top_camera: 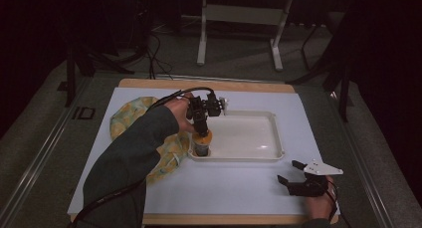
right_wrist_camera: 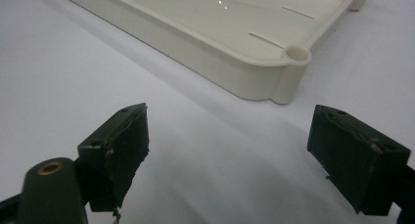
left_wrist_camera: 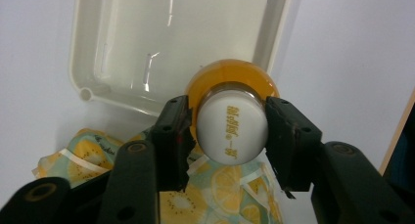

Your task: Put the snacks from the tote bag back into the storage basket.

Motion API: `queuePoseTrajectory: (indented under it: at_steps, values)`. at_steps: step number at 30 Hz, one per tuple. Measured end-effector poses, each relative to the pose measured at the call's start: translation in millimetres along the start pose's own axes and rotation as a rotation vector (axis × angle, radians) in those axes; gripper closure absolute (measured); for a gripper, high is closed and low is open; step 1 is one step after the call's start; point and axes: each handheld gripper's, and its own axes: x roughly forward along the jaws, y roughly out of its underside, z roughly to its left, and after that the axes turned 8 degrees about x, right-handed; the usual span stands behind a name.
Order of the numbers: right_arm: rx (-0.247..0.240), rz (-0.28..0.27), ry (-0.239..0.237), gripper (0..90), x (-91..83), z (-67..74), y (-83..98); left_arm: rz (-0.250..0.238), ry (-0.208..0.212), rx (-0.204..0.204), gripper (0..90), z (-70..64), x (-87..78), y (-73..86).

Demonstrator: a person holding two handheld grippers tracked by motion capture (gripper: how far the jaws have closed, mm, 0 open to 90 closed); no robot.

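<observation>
A small jar (top_camera: 202,140) with an orange body and a white cap (left_wrist_camera: 234,128) stands upright in the near left corner of the cream tray (top_camera: 276,138). My left gripper (top_camera: 201,132) points down over it, and its jaws stand either side of the cap. In the left gripper view (left_wrist_camera: 227,131) a thin gap shows at the left pad, so it is open around the cap. My right gripper (top_camera: 287,171) rests near the table's front right, open and with nothing in it (right_wrist_camera: 227,150), facing a corner of the tray (right_wrist_camera: 274,82).
A cloth with a lemon pattern (top_camera: 130,114) lies left of the tray, partly under the left forearm, and appears below the jar (left_wrist_camera: 220,194). A white sheet (top_camera: 234,188) covers the wooden table. Dark stands and cables are beyond the far edge.
</observation>
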Motion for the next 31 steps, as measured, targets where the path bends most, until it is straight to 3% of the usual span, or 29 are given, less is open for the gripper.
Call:
queuePoseTrajectory:
  at_steps: [10,19,31]
  values:
    - [0.000,-0.001,0.000,15.1,0.2,0.3,0.1,-0.052,-0.001,-0.016,52.1,-0.1,-12.6,7.5]
    - [-0.003,-0.001,0.001,15.1,0.3,0.3,0.1,-0.057,0.003,-0.016,53.2,-0.1,-18.1,15.4]
    - [0.000,0.000,0.000,15.1,0.3,0.1,0.0,-0.094,-0.001,-0.042,53.8,-2.1,-27.5,40.7]
